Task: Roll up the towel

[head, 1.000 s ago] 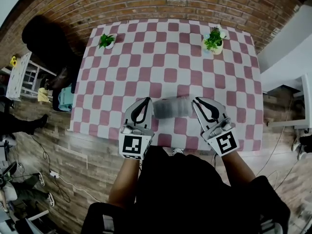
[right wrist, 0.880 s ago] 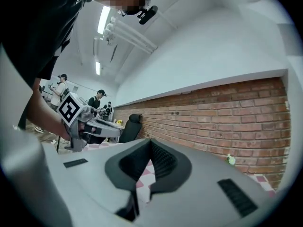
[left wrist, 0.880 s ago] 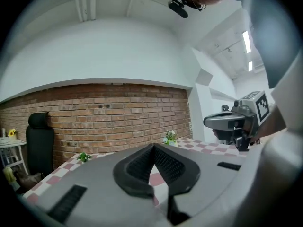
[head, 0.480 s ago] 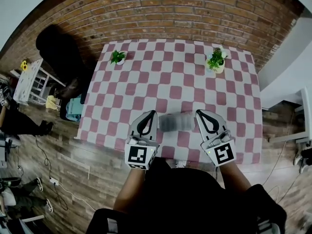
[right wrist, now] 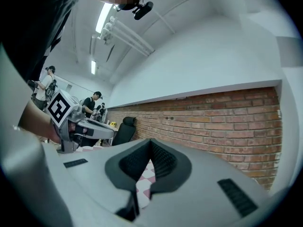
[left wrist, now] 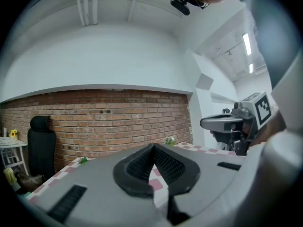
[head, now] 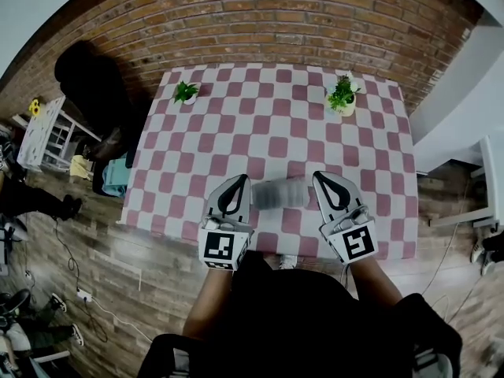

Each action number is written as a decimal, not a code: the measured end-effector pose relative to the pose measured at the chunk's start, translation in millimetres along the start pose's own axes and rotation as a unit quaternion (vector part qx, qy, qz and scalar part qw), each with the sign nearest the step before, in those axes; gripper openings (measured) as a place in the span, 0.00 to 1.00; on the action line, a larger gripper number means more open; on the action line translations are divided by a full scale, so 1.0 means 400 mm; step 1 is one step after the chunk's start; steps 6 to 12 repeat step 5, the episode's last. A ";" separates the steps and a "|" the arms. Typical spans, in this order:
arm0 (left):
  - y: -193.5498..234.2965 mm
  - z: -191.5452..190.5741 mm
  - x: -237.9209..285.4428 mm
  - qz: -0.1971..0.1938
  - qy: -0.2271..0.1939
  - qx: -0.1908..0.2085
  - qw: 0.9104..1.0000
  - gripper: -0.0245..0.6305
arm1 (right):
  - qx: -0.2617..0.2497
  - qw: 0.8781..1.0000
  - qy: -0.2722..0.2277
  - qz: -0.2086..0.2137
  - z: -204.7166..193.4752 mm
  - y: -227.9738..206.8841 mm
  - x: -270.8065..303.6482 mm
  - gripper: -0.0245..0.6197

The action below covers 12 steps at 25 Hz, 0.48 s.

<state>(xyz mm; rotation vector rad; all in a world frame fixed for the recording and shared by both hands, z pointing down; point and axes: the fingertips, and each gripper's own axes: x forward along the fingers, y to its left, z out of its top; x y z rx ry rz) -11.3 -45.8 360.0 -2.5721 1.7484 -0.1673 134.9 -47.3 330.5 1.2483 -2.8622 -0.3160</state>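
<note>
The towel is seen rolled up on the table, so the job looks done, and the left gripper and right gripper are shut, nothing held.

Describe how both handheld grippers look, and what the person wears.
Both the left gripper and right gripper are light grey tapering shells with black ribbed pads, each carrying a cube of black-and-white square markers. The person wears a black top; forearms uncovered.

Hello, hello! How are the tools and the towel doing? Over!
Left tool shut, empty. Right tool shut, empty. Towel rolled up between them. Nothing in the way.
</note>
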 end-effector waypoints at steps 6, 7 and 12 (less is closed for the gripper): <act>0.002 -0.001 -0.003 -0.002 0.004 0.007 1.000 0.03 | -0.004 1.000 0.003 -0.004 0.006 0.001 -0.002 0.04; 0.002 -0.001 -0.003 -0.002 0.004 0.007 1.000 0.03 | -0.004 1.000 0.003 -0.004 0.006 0.001 -0.002 0.04; 0.002 -0.001 -0.003 -0.002 0.004 0.007 1.000 0.03 | -0.004 1.000 0.003 -0.004 0.006 0.001 -0.002 0.04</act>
